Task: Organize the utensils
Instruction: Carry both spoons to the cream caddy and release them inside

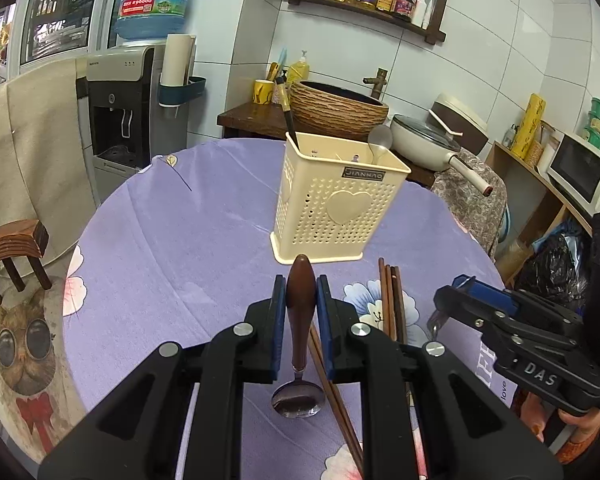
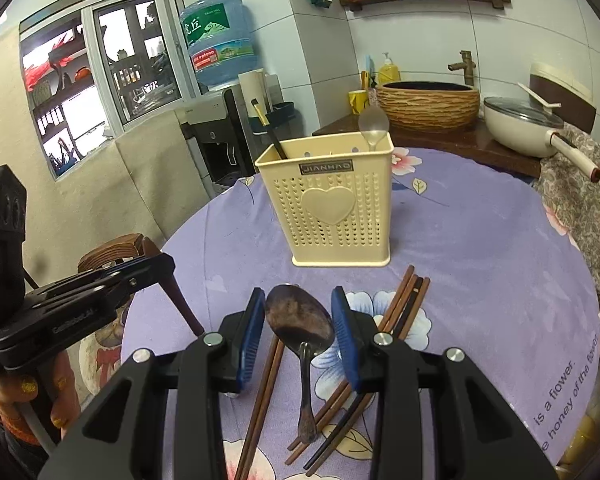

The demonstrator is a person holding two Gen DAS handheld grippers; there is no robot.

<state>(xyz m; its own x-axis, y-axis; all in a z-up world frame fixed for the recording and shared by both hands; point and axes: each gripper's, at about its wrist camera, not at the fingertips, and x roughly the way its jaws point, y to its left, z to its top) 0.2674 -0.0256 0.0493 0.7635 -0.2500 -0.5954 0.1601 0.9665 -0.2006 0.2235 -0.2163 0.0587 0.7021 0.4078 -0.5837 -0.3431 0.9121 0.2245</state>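
My left gripper (image 1: 300, 304) is shut on the brown wooden handle of a spoon (image 1: 300, 280). That spoon's metal bowl (image 1: 298, 400) hangs back toward the camera, above the purple flowered tablecloth (image 1: 180, 240). My right gripper (image 2: 299, 316) is shut on the bowl of a dark metal spoon (image 2: 300, 324), and its handle trails down over loose brown chopsticks (image 2: 404, 304). A cream perforated utensil holder (image 2: 328, 208) stands upright just beyond both grippers. It holds a black-handled utensil (image 2: 274, 140) and a clear spoon (image 2: 374, 124). In the left wrist view the holder (image 1: 336, 200) is straight ahead and the right gripper (image 1: 446, 292) is at the right.
A wooden chair (image 1: 16, 256) with a cat cushion stands left of the table. Behind the table are a water dispenser (image 1: 120, 112), a woven basin (image 1: 336, 108) with a tap, and a white lidded pan (image 2: 524, 124). A microwave (image 1: 580, 172) sits far right.
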